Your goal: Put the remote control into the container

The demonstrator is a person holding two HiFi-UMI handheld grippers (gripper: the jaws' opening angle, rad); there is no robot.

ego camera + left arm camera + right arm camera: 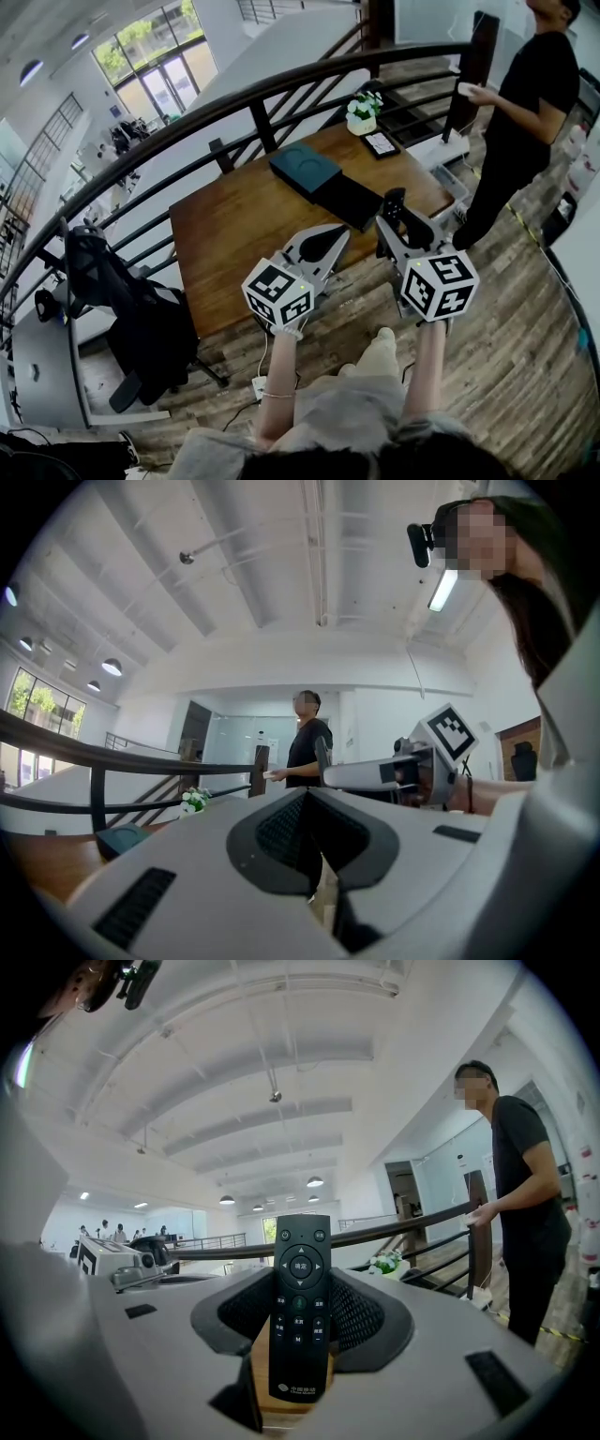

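Observation:
A black remote control stands upright between the jaws of my right gripper, which is shut on it. In the head view the right gripper hovers over the near right part of the wooden table, and the remote pokes out past its tips. A dark teal box lies further back on the table with a flat black piece beside it. My left gripper is over the table's front edge, jaws together and empty. The teal box shows low at the left of the left gripper view.
A pot of white flowers and a small dark device sit at the table's far corner. A person in black stands to the right. A curved railing runs behind the table. An office chair stands at the left.

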